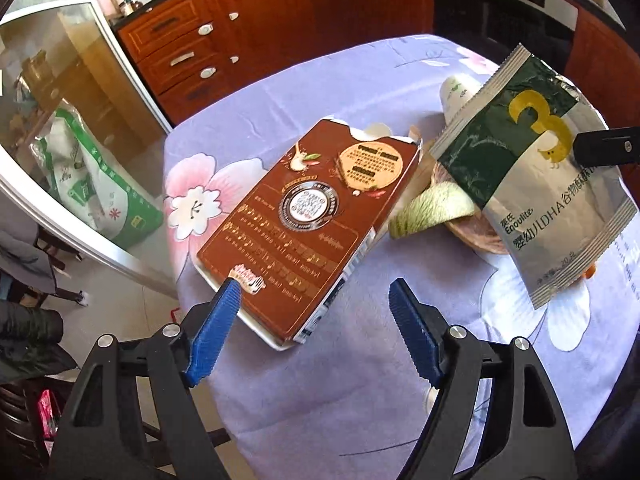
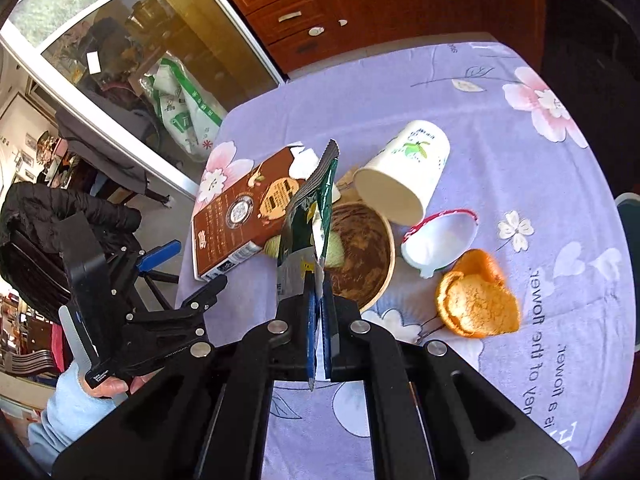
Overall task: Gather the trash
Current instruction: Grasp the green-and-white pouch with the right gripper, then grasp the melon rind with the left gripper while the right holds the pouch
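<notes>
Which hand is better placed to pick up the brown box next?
Left. The left gripper is open, and its fingers reach the near end of the brown box. The right gripper is shut on the green sachet.

Home kitchen, wooden cabinets (image 1: pixel 248 32), oven (image 1: pixel 516 4)

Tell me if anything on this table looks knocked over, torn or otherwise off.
Yes. The paper cup lies on its side, mouth toward the woven basket. The brown carton has a torn far end. Orange peel and a white lid sit loose on the tablecloth.
</notes>
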### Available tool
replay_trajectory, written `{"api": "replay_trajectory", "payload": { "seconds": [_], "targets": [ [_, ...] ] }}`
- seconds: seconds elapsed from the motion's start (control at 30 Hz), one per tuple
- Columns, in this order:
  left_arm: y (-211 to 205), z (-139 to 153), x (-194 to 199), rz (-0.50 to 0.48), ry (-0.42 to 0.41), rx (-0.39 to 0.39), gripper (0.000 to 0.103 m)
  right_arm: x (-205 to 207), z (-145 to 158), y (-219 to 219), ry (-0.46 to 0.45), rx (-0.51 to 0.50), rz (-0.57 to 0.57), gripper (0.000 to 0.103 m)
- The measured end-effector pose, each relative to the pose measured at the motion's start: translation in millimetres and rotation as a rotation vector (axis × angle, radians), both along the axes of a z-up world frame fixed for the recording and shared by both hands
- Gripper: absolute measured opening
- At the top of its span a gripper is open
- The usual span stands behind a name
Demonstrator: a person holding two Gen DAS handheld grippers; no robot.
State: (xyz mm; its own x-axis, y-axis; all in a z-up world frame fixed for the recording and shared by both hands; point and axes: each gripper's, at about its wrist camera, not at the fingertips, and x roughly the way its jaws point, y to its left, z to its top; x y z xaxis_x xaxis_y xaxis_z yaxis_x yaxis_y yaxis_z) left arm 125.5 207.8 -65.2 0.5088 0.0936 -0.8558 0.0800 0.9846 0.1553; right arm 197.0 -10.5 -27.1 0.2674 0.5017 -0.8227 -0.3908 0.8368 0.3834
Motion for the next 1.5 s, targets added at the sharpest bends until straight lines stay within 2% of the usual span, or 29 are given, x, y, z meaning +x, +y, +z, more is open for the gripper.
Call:
{"api": "replay_trajectory", "payload": {
  "seconds": [0.2,0.33,0.43,0.5,0.53,0.6,0.73,0.77,0.8,0.87,0.93,1.0,1.17,1.2,1.23,1.27,1.5],
  "targets": [
    [-38,1,19,-0.148,0.006,-0.056,0.078,24,28,-28,-0.057,-0.006,-0.076,0.003],
    [-60,1,19,-0.231,0.033,-0.129,0.078,35,35,-43,-0.072,-0.010,-0.102,0.003],
    [-74,0,18,-0.275,0.014,-0.094,0.077,42,36,-51,-0.077,-0.013,-0.106,0.003],
    [-75,0,24,-0.282,0.022,-0.083,0.060,43,35,-55,-0.071,-0.008,-0.110,0.003],
    [-71,1,27,-0.284,0.032,-0.095,0.058,45,34,-57,-0.067,-0.004,-0.109,0.003],
    [-61,1,30,-0.289,0.038,-0.097,0.057,45,32,-59,-0.065,-0.001,-0.104,0.003],
    [-45,-8,29,-0.325,0.068,-0.024,0.056,50,28,-60,-0.050,0.015,-0.102,0.003],
    [-42,-11,27,-0.334,0.075,-0.003,0.052,51,28,-59,-0.048,0.018,-0.101,0.003],
    [-39,-14,27,-0.341,0.085,0.009,0.043,52,27,-59,-0.046,0.022,-0.100,0.003],
    [-37,-21,27,-0.356,0.098,0.043,0.036,55,25,-56,-0.039,0.030,-0.099,0.003],
    [-42,-24,29,-0.379,0.080,0.083,0.036,56,23,-51,-0.032,0.037,-0.097,0.003],
    [-47,-25,35,-0.398,0.086,0.071,0.037,57,20,-48,-0.025,0.039,-0.096,0.003],
    [-59,-41,43,-0.449,0.115,0.103,0.036,57,16,-51,-0.016,0.040,-0.109,0.003],
    [-59,-41,43,-0.454,0.103,0.097,0.030,57,16,-53,-0.015,0.040,-0.114,0.003],
    [-59,-41,45,-0.457,0.118,0.075,0.017,57,15,-55,-0.013,0.040,-0.121,0.003],
    [-60,-41,46,-0.450,0.126,0.062,0.011,58,14,-57,-0.011,0.042,-0.127,0.003],
    [-40,-6,43,-0.343,0.091,-0.049,0.009,57,15,-77,-0.011,0.069,-0.152,0.003]
  ]
}}
